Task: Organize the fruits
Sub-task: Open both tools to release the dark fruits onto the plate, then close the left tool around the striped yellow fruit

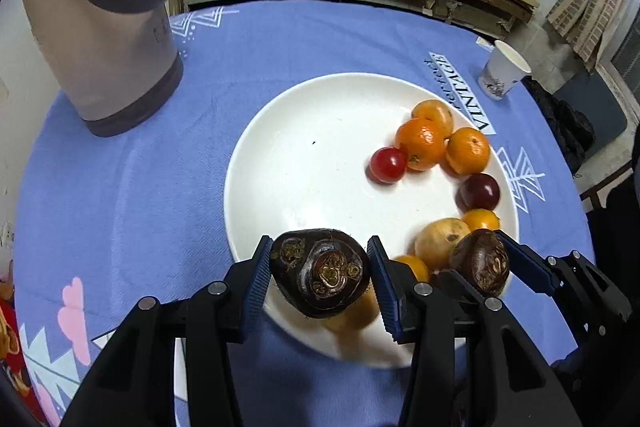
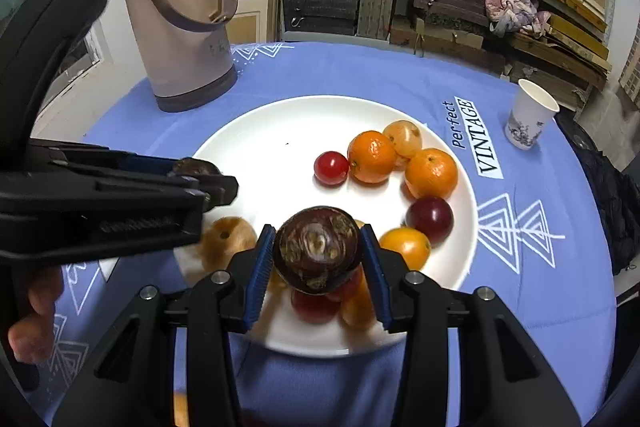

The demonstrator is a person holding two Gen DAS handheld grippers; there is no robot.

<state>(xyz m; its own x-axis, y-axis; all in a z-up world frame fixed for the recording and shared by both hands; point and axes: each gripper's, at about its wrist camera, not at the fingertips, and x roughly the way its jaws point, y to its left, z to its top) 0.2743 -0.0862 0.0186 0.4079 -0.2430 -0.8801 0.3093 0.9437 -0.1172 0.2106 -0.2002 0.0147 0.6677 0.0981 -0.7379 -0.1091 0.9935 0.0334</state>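
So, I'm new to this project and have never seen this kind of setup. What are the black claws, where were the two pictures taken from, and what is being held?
There is no robot here. A person holds a hand-held gripper in each hand, each with two fingers with blue pads, and a camera on each looks forward along those fingers.

The left wrist view shows the left hand-held gripper shut on a dark brown water chestnut. The right hand-held gripper, seen in its own view, is shut on a second water chestnut.

Both hover over a white plate on a blue tablecloth. On the plate lie small oranges such as this one, a red cherry tomato, a dark plum-like fruit and some yellowish fruits. A beige thermos and a paper cup stand on the cloth.
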